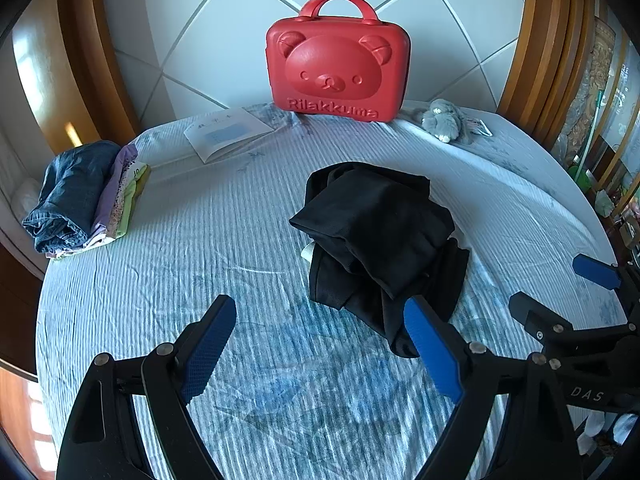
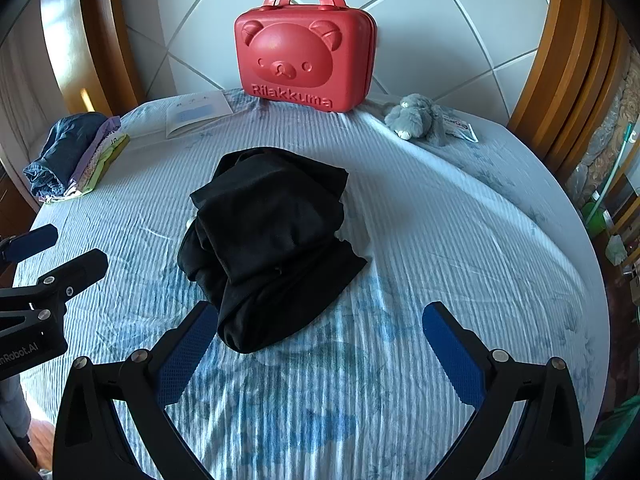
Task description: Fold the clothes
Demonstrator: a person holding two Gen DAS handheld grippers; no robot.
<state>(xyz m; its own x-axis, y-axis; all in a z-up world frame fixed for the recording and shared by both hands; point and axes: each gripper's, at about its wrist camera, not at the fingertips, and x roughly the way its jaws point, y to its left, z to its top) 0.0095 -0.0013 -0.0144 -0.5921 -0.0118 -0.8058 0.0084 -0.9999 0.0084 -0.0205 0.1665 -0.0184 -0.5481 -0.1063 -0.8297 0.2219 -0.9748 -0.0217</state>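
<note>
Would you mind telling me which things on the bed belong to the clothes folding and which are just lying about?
Belongs to the job:
- black garment, crumpled mid-bed
- stack of folded clothes at the left edge
- left tool and right tool, both open and empty

Just lying about:
- red bear case
- open booklet
- grey plush toy
- small packet beside the toy

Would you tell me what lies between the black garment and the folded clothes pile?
Only bare striped bedsheet separates the black garment from the folded pile; both wrist views show it.

Black garment [image 2: 268,240] mid-bed; striped sheet [image 2: 460,240] bare right.
</note>
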